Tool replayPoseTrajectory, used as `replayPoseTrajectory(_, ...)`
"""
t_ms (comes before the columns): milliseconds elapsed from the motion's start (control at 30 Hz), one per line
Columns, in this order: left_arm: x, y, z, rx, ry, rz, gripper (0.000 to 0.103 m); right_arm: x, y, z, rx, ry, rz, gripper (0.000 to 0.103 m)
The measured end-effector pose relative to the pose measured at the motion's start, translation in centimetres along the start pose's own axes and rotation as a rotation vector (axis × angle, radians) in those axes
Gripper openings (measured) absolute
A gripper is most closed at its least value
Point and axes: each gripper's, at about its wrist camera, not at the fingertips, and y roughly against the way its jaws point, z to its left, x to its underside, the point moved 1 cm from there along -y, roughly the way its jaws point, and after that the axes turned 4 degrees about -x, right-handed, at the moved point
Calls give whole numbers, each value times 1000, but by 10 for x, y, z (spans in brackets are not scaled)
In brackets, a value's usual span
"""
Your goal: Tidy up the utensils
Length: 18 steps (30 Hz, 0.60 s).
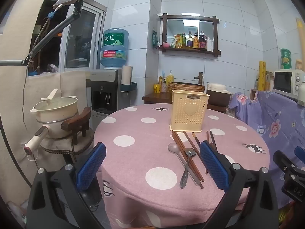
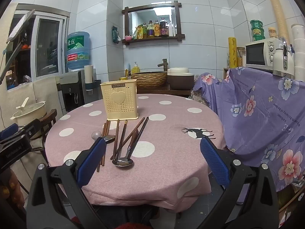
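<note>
Hovering both grippers, left (image 1: 152, 164) and right (image 2: 152, 162), spread empty before chopsticks (image 2: 116, 139) and spoons (image 2: 123, 161) below the cream utensil holder (image 2: 119, 100), ready to sort.

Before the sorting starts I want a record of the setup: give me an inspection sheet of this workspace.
Surface: round table under a pink polka-dot cloth.
Job's things: cream utensil holder upright at the far side; brown chopsticks and metal spoons loose in front of it; none visibly in the holder.
Clutter: nothing seen on the table besides these.
Grippers: left claw and right claw both open, empty, short of the utensils.
Cables: one hanging down the left wall.
Surroundings: water dispenser, pot, microwave, purple floral cloth.
</note>
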Motion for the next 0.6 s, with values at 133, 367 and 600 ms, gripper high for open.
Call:
replayPoseTrajectory(133,-1,0,1,4,0,0,98,0,0,0,2,0,-1,98)
replayPoseTrajectory(367,0,0,0,-1,-6,3,98,0,0,0,0,-1,0,98)
replayPoseTrajectory(600,-4,1,2,8,-1,4,98,0,-1,0,0,0,0,98)
